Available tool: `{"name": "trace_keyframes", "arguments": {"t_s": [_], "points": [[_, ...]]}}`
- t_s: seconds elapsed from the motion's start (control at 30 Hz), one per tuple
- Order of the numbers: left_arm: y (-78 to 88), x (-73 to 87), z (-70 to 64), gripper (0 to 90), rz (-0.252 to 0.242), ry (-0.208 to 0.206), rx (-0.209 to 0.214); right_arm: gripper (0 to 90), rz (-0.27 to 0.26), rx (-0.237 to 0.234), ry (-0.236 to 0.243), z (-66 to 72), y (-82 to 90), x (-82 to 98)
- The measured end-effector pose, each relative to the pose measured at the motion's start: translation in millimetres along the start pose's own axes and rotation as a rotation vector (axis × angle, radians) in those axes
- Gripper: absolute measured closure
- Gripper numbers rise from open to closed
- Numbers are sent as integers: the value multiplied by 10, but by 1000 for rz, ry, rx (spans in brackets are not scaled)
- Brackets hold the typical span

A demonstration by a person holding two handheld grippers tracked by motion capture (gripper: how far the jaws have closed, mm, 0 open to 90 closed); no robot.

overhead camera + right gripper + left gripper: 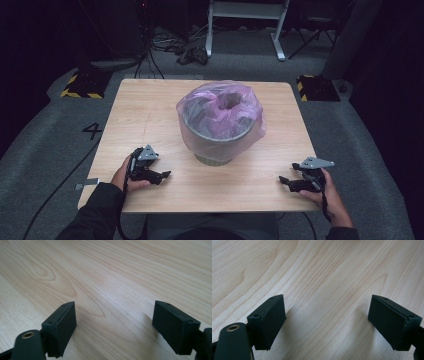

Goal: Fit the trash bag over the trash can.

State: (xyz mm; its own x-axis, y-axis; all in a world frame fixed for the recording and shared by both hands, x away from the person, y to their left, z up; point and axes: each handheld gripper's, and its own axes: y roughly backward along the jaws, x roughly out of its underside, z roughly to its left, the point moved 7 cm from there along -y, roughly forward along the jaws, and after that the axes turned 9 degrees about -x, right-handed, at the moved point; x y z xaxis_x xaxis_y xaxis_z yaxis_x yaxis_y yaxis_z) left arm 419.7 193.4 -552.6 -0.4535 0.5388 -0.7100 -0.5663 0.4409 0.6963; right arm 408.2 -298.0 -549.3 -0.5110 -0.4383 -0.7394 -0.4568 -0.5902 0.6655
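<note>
My left gripper (162,176) and right gripper (286,182) rest near the table's (150,110) front corners, jaws apart, empty; bagged bin (220,125) stands mid-table.

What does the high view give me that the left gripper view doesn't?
High view: the grey bin lined with a pink plastic bag at the table's middle, both hands, and the right tongs near the table's front right corner. Left gripper view: a close look at the left tongs, jaws wide apart with nothing between them. Both: the left tongs and the bare wooden table.
</note>
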Motion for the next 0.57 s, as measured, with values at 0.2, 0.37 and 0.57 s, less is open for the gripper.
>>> {"name": "trace_keyframes", "arguments": {"t_s": [0.2,0.37,0.57], "points": [[-1,-1,3,142,0,-1,-1,179,-3,27,-18,-19,25,22],[-10,-8,9,141,0,0,-3,175,-3,31,-18,-20,25,24],[-18,-15,14,141,0,1,-2,174,-3,29,-18,-19,25,24]]}}
